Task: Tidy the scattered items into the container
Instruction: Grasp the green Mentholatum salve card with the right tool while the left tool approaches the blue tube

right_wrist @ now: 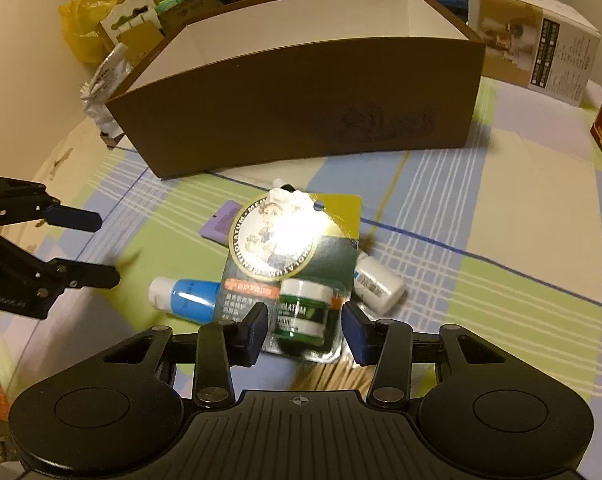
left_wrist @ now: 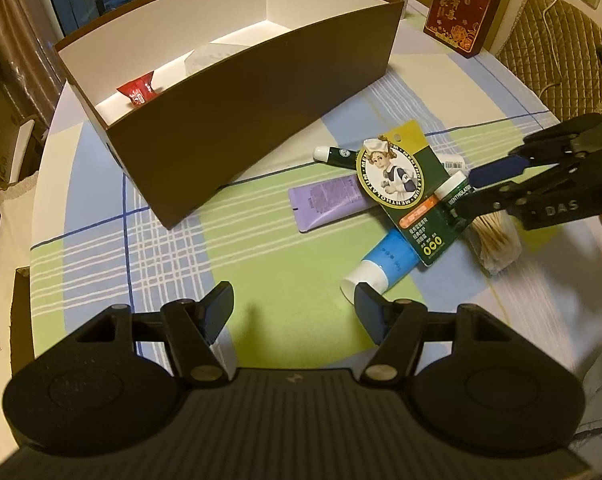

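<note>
Pickup is in hand: the right tool, jaws apart, straddles the balm card; closing is needed, then carriage toward the box at 12 o'clock. The left tool is held apart, empty.

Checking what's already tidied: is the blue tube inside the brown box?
No. The blue tube lies on the checked tablecloth outside the brown box, partly under the Mentholatum card.

A checked tablecloth covers the table, bearing the brown box, tubes and a cotton-swab pack.
</note>
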`<state>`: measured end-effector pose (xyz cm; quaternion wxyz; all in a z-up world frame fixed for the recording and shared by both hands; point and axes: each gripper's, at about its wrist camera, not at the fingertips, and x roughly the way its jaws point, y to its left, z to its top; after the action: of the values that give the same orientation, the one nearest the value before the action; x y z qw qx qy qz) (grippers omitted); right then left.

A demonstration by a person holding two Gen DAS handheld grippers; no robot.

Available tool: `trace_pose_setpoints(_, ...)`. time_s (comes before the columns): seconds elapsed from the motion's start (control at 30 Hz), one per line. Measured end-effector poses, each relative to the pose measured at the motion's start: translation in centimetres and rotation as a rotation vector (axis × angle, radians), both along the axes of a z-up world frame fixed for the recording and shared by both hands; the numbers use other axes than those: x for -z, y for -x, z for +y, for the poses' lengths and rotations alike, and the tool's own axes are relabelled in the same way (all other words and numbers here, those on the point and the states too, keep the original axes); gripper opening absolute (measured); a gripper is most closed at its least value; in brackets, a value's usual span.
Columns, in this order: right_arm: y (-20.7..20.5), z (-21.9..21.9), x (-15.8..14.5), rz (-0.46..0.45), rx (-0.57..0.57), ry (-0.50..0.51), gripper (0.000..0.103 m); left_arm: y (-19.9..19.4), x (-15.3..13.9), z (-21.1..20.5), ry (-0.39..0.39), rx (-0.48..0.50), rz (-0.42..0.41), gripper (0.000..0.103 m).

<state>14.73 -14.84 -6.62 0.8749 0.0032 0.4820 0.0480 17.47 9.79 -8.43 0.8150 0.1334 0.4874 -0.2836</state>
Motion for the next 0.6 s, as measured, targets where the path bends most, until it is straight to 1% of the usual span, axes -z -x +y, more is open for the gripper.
trace_pose_setpoints(0.03, -0.2, 0.1, 0.2, 0.005, -0.004, 0.009, 0.049, 0.1, 0.0, 0.0, 0.003, 0.003, 0.000, 0.063)
trace_pose_setpoints(0.07, -0.3, 0.3, 0.4, 0.011, -0.011, 0.025, 0.037, 0.1, 0.1, 0.0, 0.004, 0.006, 0.000, 0.063)
trace_pose_setpoints(0.1, -0.3, 0.4, 0.5, 0.012, -0.020, 0.033, 0.033, 0.2, 0.1, -0.1, 0.005, 0.009, -0.001, 0.063)
trace_pose_setpoints(0.2, -0.1, 0.3, 0.1, -0.016, -0.021, 0.035, 0.033, 0.4, 0.0, -0.4, 0.012, 0.026, -0.001, 0.062)
trace_pose_setpoints(0.33, 0.0, -0.6, -1.7, -0.062, 0.003, -0.006, 0.033, 0.9, 0.1, -1.3, 0.019, 0.080, 0.000, 0.061)
trace_pose_setpoints(0.47, 0.1, -1.6, -3.5, -0.102, 0.029, -0.013, 0.032, 1.2, 0.5, -3.1, 0.018, 0.187, -0.005, 0.056)
trace_pose_setpoints(0.6, 0.5, -2.6, -4.5, -0.122, 0.059, -0.005, 0.032, 1.1, 1.3, -5.5, 0.000, 0.301, -0.014, 0.054)
